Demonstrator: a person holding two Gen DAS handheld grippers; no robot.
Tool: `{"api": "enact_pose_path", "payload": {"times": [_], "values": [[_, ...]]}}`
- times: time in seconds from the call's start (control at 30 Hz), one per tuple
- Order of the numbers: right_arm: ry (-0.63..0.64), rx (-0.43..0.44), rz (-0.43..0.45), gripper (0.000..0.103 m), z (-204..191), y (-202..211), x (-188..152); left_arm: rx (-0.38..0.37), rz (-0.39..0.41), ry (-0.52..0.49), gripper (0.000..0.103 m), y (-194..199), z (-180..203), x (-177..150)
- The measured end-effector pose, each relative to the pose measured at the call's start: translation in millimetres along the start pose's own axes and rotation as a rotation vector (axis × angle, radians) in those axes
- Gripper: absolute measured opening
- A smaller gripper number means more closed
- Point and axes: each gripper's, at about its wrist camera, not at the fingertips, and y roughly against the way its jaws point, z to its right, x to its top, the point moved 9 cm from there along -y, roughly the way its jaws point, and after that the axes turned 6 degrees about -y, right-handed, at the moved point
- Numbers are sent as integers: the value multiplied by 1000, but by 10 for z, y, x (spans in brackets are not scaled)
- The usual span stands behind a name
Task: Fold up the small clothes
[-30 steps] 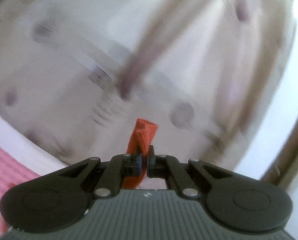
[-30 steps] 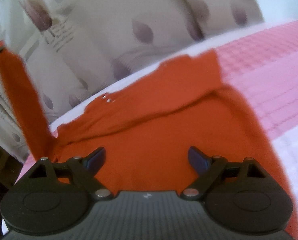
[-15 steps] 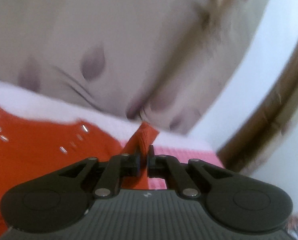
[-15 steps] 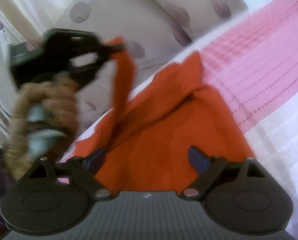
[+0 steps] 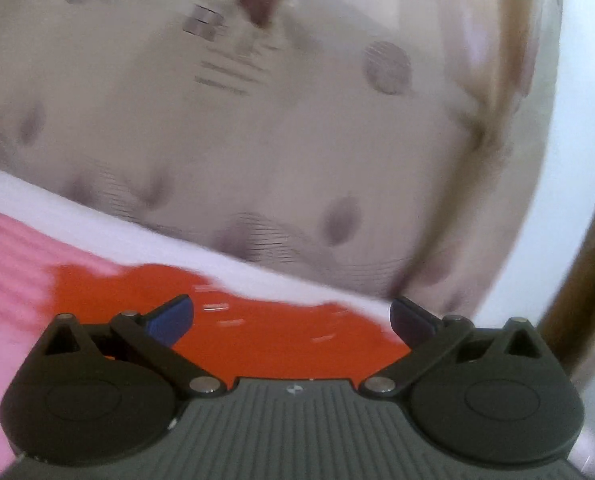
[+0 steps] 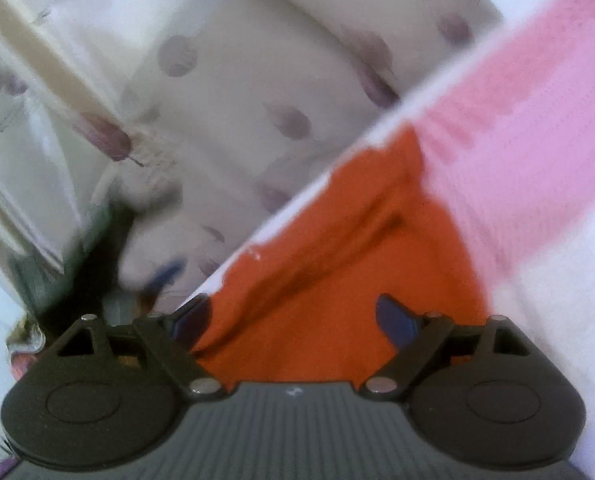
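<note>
An orange knit garment (image 5: 109, 292) lies spread on the pink and white bed cover (image 5: 9, 260), up against the cover's far edge. My left gripper (image 5: 293, 312) hovers low over it, jaws opening wide, with only flat cloth below the gap and nothing pinched. The right wrist view shows the same garment (image 6: 337, 248) with a long fold line across it. My right gripper (image 6: 293, 314) stands open just above its near part, jaws closing slightly, pads clear of the cloth. A blurred hand with a blue pad (image 6: 165, 276) shows at the garment's left end.
A pale curtain with purple leaf marks (image 5: 257, 140) hangs close behind the bed's far edge, also in the right wrist view (image 6: 257, 80). A brown wooden frame (image 5: 589, 260) rises at the right. Pink cover (image 6: 517, 120) stretches right of the garment.
The left gripper held a raised strip of the orange garment, dropped down to the bed and let it go; its jaws now stand wide. The right gripper shifted sideways along the garment.
</note>
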Motion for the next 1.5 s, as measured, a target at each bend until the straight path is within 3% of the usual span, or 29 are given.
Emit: {"api": "enact_pose_path", "payload": {"times": [0.03, 0.1, 0.27, 0.33, 0.47, 0.5, 0.6, 0.73, 0.87, 0.97, 1.1, 1.37, 1.5], "values": [[73, -36, 27, 83, -6, -25, 150, 41, -10, -29, 103, 49, -154, -88], [178, -81, 30, 59, 23, -188, 452, 105, -39, -20, 102, 60, -466, -264], [362, -208, -58, 58, 273, -894, 821, 130, -92, 318, 101, 67, -1134, -546], [410, -251, -69, 58, 415, -1119, 845, 163, -72, 325, 101, 96, -1227, -522], [497, -253, -127, 55, 522, -1410, 715, 183, -78, 296, 101, 117, -1205, -507], [508, -244, -146, 36, 519, -1441, 659, 185, -79, 295, 102, 106, -1194, -501], [571, -258, -174, 8, 476, -1497, 534, 204, -73, 301, 103, 80, -1193, -518], [634, -276, -87, 7, 288, -1407, 602, 232, -59, 313, 103, 158, -1213, -505], [576, -346, 35, 7, 323, -1370, 922, 259, -50, 323, 103, 174, -1247, -509], [481, -397, 16, 7, 583, -1459, 1006, 272, -53, 315, 103, 182, -1251, -507], [406, -322, -39, 7, 678, -1517, 887, 280, -59, 305, 103, 176, -1250, -510], [189, -223, -42, 7, 885, -1527, 1026, 306, -60, 298, 103, 185, -1270, -508], [186, -181, -52, 7, 866, -1533, 1038, 307, -61, 296, 103, 181, -1268, -505]]}}
